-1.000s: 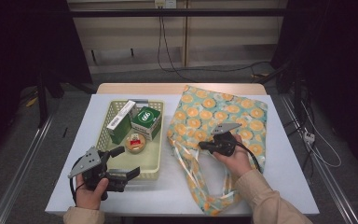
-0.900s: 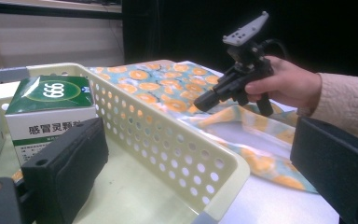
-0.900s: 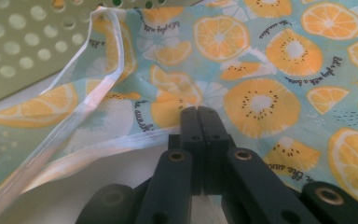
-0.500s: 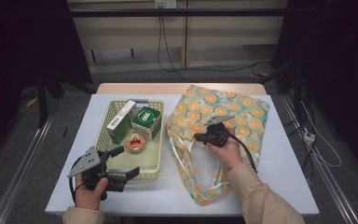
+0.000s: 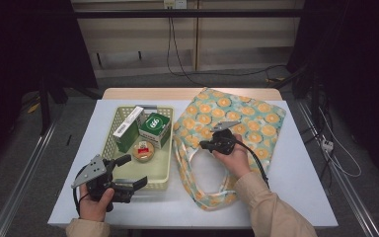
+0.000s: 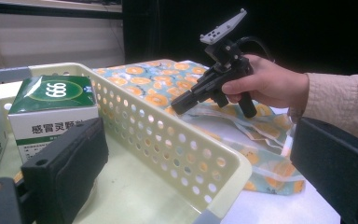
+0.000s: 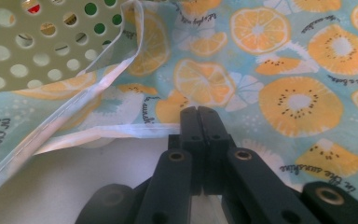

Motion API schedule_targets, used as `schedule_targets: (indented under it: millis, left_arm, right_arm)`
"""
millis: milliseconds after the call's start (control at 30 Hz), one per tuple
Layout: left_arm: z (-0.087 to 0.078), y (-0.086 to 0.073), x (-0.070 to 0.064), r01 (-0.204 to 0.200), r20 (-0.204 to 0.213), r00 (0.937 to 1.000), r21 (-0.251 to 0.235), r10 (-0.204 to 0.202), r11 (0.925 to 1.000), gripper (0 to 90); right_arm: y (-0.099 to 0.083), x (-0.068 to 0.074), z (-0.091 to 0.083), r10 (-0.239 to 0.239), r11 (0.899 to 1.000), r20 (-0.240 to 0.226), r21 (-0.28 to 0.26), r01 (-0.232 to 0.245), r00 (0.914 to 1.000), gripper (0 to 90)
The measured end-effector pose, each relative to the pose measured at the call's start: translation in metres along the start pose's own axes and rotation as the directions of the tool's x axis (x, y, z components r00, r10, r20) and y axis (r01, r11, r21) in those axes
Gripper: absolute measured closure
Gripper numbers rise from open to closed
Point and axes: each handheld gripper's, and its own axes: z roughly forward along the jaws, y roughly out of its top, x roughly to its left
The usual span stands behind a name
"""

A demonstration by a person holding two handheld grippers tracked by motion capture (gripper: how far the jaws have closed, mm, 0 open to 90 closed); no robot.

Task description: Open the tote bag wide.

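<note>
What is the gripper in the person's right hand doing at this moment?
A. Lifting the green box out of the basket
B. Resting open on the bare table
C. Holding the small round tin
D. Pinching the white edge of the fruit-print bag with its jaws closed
D. In the right gripper view the right gripper has its jaws pressed together at the white hem of the fruit-print bag; the high view shows it over the bag, beside the basket.

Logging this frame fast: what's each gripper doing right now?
Left gripper: open, jaws apart at the basket corner, holding nothing.
Right gripper: shut at the tote bag opening hem; whether it pinches fabric cannot be told.
</note>
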Motion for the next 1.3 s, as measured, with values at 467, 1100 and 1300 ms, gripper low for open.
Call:
schedule_targets:
  millis: [467,1100,1300]
  left_arm:
    - [0.000,0.000,-0.001,-0.003,0.000,1.0000,0.002,0.003,1.0000,3.8]
    - [0.001,-0.001,-0.001,0.006,-0.004,1.0000,0.010,-0.006,0.9999,3.7]
    - [0.002,-0.002,-0.001,0.007,-0.001,1.0000,0.018,-0.007,0.9998,3.7]
  right_arm:
    - [-0.004,0.013,-0.023,-0.010,1.000,-0.027,-0.007,0.010,0.9996,52.6]
    - [-0.040,0.038,-0.070,-0.008,1.000,-0.096,-0.028,0.006,0.9954,18.7]
    - [-0.049,0.046,-0.079,-0.018,1.000,-0.141,-0.024,0.014,0.9898,22.3]
